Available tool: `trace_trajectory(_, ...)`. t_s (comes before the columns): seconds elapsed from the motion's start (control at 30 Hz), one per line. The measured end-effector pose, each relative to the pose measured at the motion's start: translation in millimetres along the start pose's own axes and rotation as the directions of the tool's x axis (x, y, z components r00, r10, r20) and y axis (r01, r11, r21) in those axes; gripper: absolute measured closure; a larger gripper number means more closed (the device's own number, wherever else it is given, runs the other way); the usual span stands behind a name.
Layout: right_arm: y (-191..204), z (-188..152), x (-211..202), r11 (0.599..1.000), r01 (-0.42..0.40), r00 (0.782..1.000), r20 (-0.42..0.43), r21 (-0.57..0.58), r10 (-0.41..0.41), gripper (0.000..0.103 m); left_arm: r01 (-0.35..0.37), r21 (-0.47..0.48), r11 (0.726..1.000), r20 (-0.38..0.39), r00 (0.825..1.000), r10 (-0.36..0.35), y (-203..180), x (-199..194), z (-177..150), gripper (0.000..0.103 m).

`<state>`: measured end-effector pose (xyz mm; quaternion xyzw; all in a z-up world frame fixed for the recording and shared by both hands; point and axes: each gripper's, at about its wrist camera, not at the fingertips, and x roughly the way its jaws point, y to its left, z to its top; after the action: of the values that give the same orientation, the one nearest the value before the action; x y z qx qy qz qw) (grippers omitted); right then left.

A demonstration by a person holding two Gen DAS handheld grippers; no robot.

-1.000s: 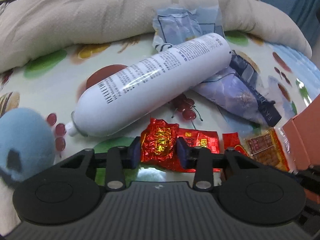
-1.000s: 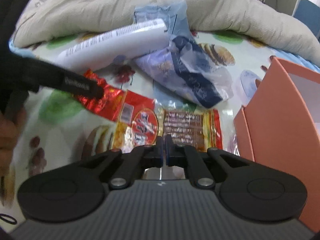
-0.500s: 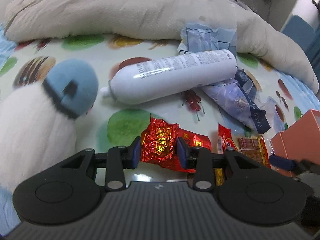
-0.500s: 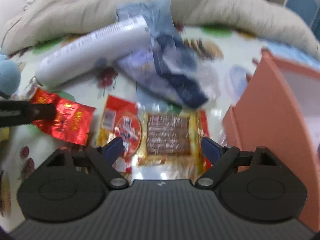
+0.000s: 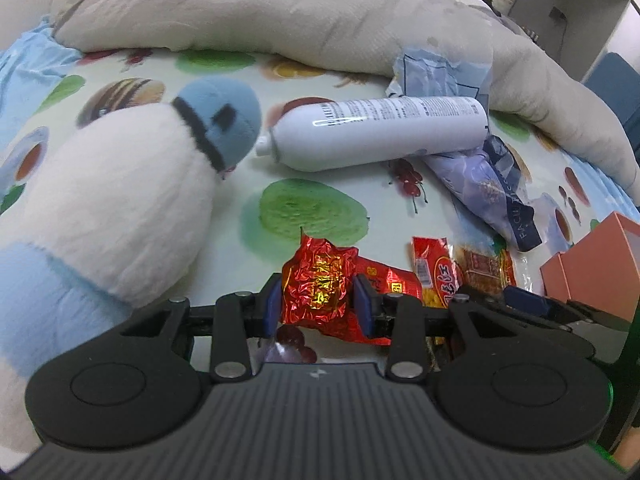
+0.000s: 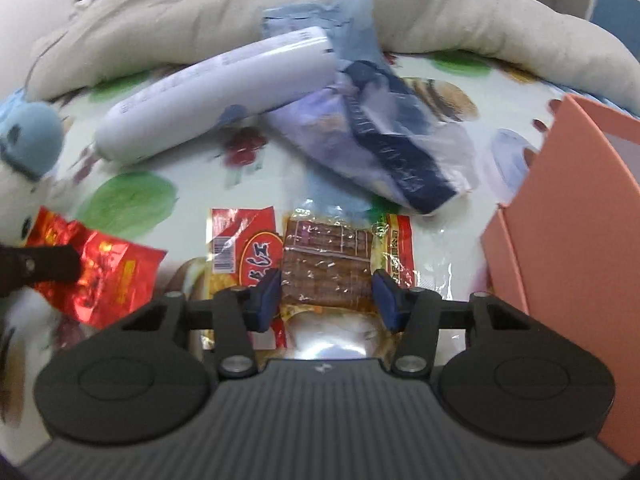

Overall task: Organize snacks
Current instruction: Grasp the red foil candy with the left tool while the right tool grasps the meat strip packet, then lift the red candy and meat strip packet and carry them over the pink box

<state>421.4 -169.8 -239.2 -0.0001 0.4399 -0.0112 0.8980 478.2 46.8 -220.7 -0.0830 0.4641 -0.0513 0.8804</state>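
Crinkled red foil snack packet (image 5: 320,286) pinched between the blue pads of the left gripper (image 5: 318,306), jaws clamped on its upper part, lower end hanging free; packet appears lifted clear of the fruit-print tablecloth (image 5: 308,208). Right gripper (image 6: 326,294) spread wide, nothing held, pads (image 6: 266,290) straddling the clear-wrapped brown jerky strip (image 6: 326,254), which lies flat on the cloth just beside a red-and-yellow snack sachet (image 6: 240,246). Cannot tell whether the pads touch the wrapper yet.

Likely step: right side picks the jerky for the salmon-pink open box (image 6: 576,216) standing near on the right. To do it well: lower until pads bracket the strip's edges, close slowly so slick film doesn't skid out, avoid snagging the sachet.

Also about, not snacks: white spray canister (image 5: 380,132), blue-and-white plush toy (image 5: 120,196), crumpled blue plastic bag (image 6: 380,136)
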Motion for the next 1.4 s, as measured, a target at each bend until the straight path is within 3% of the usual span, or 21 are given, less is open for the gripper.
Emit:
trace_trajectory(0.5,5.1,-34.7,-63.3,0.993,-0.112,0.994,0.001,-0.026,0.112,0.051,-0.037,-0.009,0.999,0.024,0.999,0.037,1.8,-45.6,-35.3,0.061)
trace_trajectory(0.73,6.7,-61.1,-102.5,0.986,-0.149,0.985,0.074,-0.068,0.154,0.051,-0.042,-0.013,0.999,0.089,0.995,0.043,7.9,-70.6,-70.9,0.061)
trace_trajectory(0.93,10.7,-93.6,-138.9,0.978,-0.190,0.971,0.131,-0.088,0.201,0.051,-0.043,-0.049,0.998,0.164,0.985,0.050,15.1,-109.1,-109.5,0.061)
trace_trajectory(1.27,8.0,-126.6,-229.1,0.984,-0.155,0.968,0.186,-0.087,0.169,0.051,0.028,-0.123,0.992,0.201,0.980,-0.002,10.0,-195.0,-163.6,0.061)
trace_trajectory(1.4,-1.3,-134.2,-257.7,0.985,-0.144,0.965,0.208,-0.098,0.162,0.051,0.045,-0.112,0.993,0.221,0.975,-0.020,-0.9,-225.6,-177.2,0.061)
